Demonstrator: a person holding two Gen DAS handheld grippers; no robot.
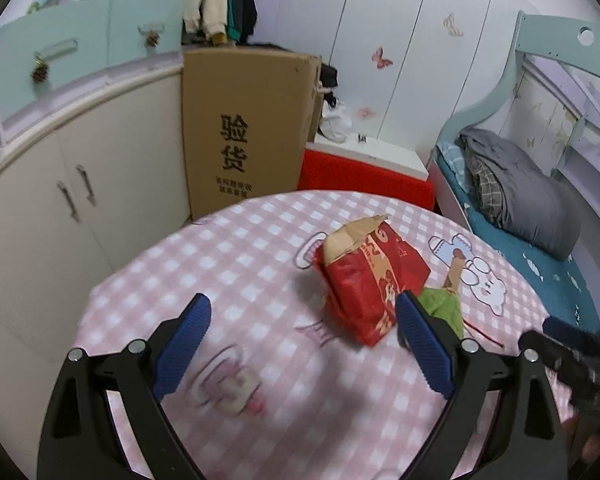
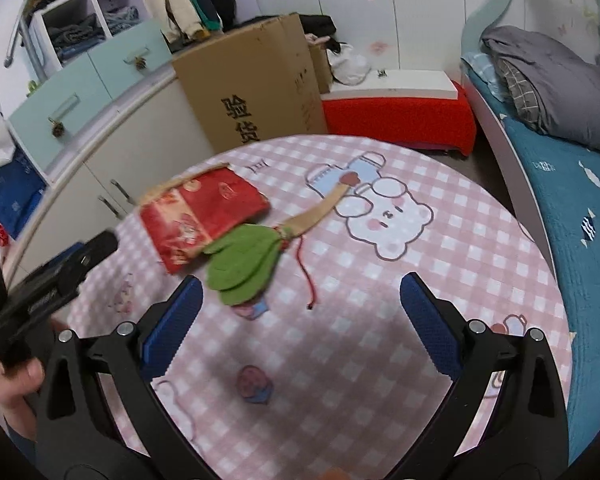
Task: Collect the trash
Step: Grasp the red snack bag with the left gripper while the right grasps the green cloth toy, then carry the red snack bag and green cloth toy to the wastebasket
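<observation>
Both claws hang released: left claw (image 1: 304,314), right claw (image 2: 302,294). Red paper bag (image 1: 370,276) lies mid-bench (image 2: 440,280), green leaf-shaped piece (image 2: 244,264) tucked against it. Your grab may snag the red string (image 2: 306,276) or pinch cloth.

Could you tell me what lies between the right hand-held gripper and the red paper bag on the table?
In the right wrist view, green leaf-shaped pieces with a red string lie between the right hand-held gripper and the red paper bag.
</observation>
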